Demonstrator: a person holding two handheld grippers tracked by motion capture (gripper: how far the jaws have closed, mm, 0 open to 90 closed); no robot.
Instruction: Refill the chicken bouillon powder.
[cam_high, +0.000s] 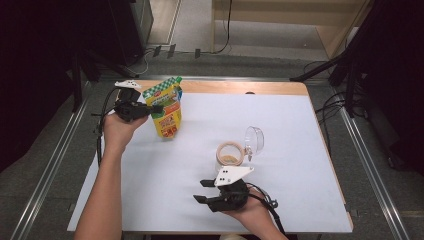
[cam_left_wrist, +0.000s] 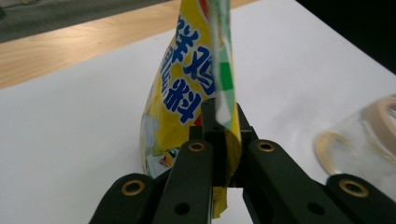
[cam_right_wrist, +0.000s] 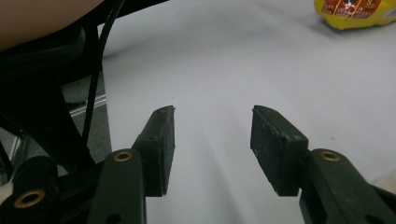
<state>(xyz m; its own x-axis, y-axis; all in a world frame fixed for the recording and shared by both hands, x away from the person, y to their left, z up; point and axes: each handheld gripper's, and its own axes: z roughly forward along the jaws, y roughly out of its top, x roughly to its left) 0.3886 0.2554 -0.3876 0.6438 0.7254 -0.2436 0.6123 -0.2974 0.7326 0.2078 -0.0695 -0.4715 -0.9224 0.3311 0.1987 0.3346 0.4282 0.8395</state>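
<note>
From the high view, the left gripper pinches the side edge of a yellow snack bag that stands upright at the far left of the white table. The right gripper sits near the front edge, jaws apart with nothing in them. A glass jar with its lid swung open is just beyond it.

In the left gripper view, the jaws squeeze the yellow snack bag's edge tight.

In the right gripper view, the right gripper has its pads apart over bare table, the bag far off.
</note>
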